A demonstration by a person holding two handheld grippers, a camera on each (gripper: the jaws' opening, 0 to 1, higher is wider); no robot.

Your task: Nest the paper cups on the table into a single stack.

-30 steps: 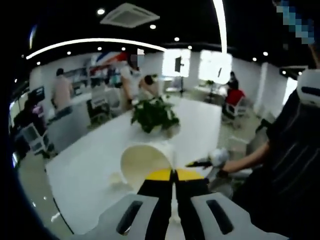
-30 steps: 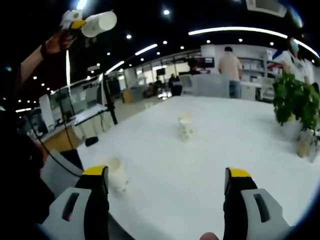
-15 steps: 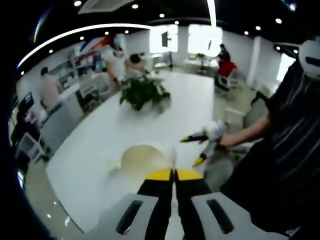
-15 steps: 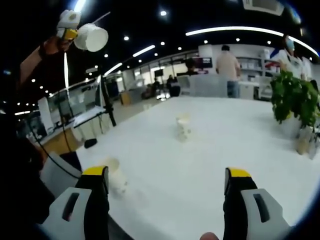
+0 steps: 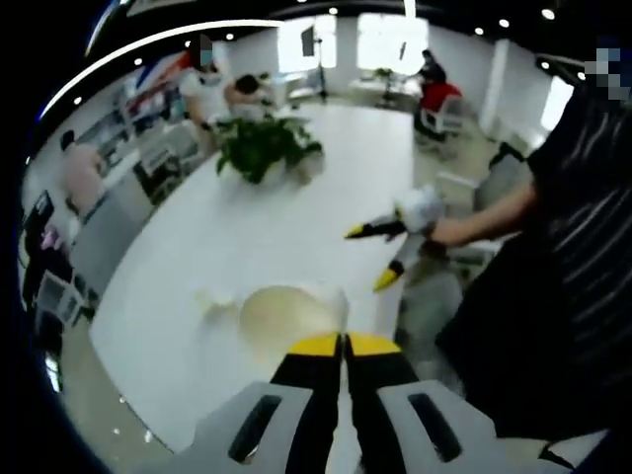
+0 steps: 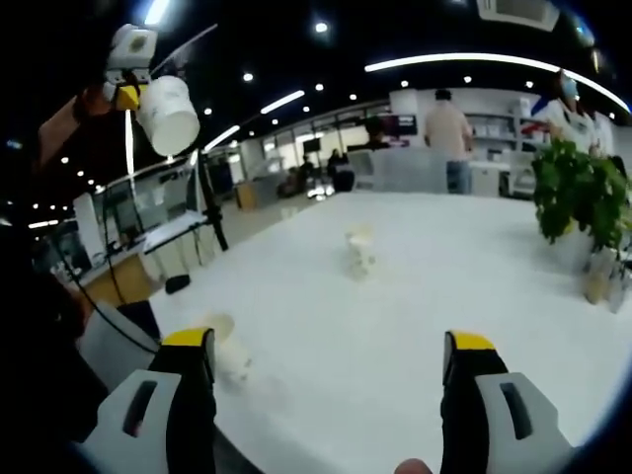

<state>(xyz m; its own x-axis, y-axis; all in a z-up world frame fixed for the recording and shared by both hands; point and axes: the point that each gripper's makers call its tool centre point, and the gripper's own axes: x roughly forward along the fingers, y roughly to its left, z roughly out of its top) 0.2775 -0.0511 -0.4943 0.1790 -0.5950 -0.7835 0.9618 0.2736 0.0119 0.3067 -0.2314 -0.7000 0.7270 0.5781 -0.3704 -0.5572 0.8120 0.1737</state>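
My left gripper (image 5: 344, 345) is shut on the rim of a white paper cup (image 5: 286, 317), whose open mouth faces the camera. In the right gripper view the left gripper (image 6: 126, 96) is held high at the upper left, and its cup (image 6: 166, 114) hangs below it. Another cup (image 5: 212, 300) stands on the white table (image 5: 296, 232) beneath. My right gripper (image 6: 331, 346) is open over the table's near edge with nothing between its jaws. A single cup (image 6: 229, 351) stands by its left jaw. A short stack of cups (image 6: 360, 252) stands farther out, mid-table.
A potted plant (image 6: 583, 202) stands at the table's right side, also seen as the plant (image 5: 262, 148) in the left gripper view. A person's dark sleeve (image 5: 563, 247) fills the right of that view. People and desks stand beyond the table.
The left gripper has tipped downward: its held cup swung from lying sideways to hanging below the jaws, and its view now looks more down onto the table. The right gripper has stayed put.
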